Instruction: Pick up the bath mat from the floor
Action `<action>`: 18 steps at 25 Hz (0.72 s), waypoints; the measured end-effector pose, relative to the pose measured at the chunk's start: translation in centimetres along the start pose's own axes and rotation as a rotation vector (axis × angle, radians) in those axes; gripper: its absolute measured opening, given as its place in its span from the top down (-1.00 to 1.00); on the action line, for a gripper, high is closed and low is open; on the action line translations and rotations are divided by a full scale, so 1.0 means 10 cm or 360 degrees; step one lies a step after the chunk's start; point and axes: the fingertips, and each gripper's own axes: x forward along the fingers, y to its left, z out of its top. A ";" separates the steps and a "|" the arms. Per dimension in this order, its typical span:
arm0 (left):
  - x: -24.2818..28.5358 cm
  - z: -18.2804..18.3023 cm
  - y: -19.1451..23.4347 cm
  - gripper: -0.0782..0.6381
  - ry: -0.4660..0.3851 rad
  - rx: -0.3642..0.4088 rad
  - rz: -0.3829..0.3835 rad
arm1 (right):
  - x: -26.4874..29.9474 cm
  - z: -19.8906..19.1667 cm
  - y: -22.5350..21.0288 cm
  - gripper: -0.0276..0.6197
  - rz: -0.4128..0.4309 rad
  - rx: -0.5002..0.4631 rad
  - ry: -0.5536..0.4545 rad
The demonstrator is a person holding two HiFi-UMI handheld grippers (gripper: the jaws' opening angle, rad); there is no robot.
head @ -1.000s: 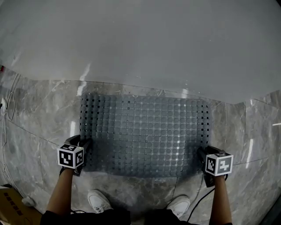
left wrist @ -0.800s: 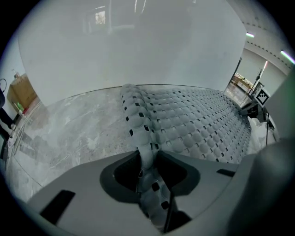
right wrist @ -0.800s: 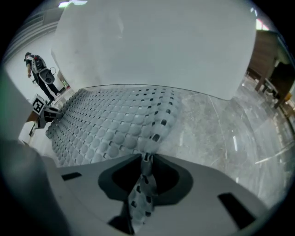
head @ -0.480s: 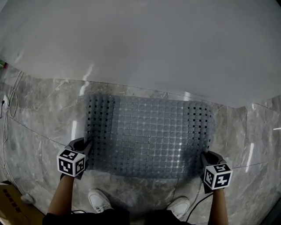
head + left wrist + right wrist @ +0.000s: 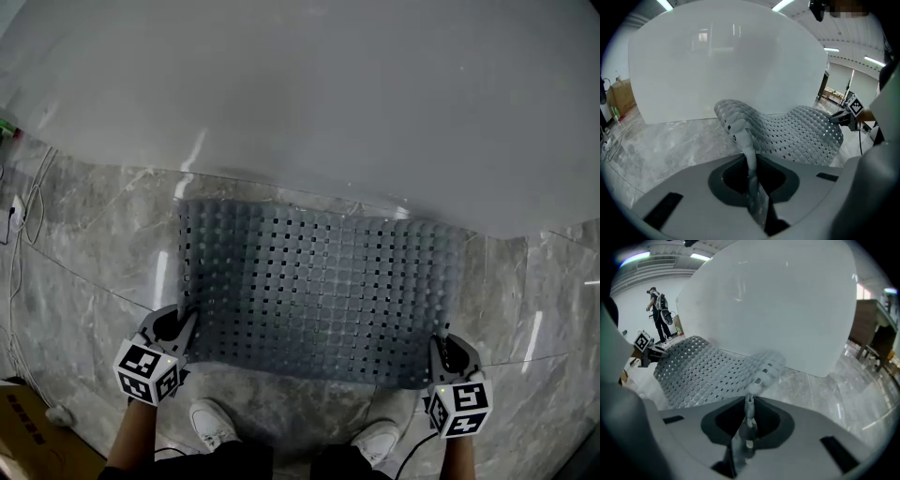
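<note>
The grey perforated bath mat [image 5: 319, 291] lies spread across the marble floor in front of a big white tub, with its near edge raised. My left gripper [image 5: 181, 326] holds the mat's near left corner; its jaws are still closing, and a fold of mat [image 5: 797, 131] stands pinched between them [image 5: 751, 164]. My right gripper [image 5: 441, 345] holds the near right corner. In the right gripper view the mat [image 5: 703, 366] runs into the shut jaws [image 5: 749, 405] as a thin strip and sags towards the other gripper.
The white tub wall [image 5: 300, 94] fills the far side. Two white shoes [image 5: 211, 424] [image 5: 380, 436] stand just behind the mat. A cable [image 5: 19, 234] and a cardboard box [image 5: 28, 436] lie at the left. A person [image 5: 658, 315] stands far off.
Both grippers closed on the mat's near corners and drew back towards the person's feet. The mat's near edge has come up off the floor.
</note>
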 end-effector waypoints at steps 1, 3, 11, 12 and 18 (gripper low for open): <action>-0.06 0.05 -0.05 0.65 -0.0029 0.0010 0.0011 | -0.07 0.07 0.04 0.70 -0.0009 -0.0032 -0.0034; -0.20 0.16 -0.15 0.66 -0.0072 0.0020 0.0020 | -0.23 0.19 0.11 0.70 -0.0015 -0.0064 -0.0080; -0.97 0.82 -0.50 0.67 -0.0117 0.0015 -0.0012 | -1.18 0.74 0.23 0.70 -0.0040 -0.0016 -0.0121; -1.12 0.95 -0.53 0.67 -0.0132 0.0020 -0.0007 | -1.34 0.86 0.24 0.70 -0.0048 -0.0025 -0.0136; -2.00 1.80 -0.75 0.67 -0.0222 0.0030 0.0040 | -2.31 1.56 0.22 0.70 -0.0062 -0.0003 -0.0212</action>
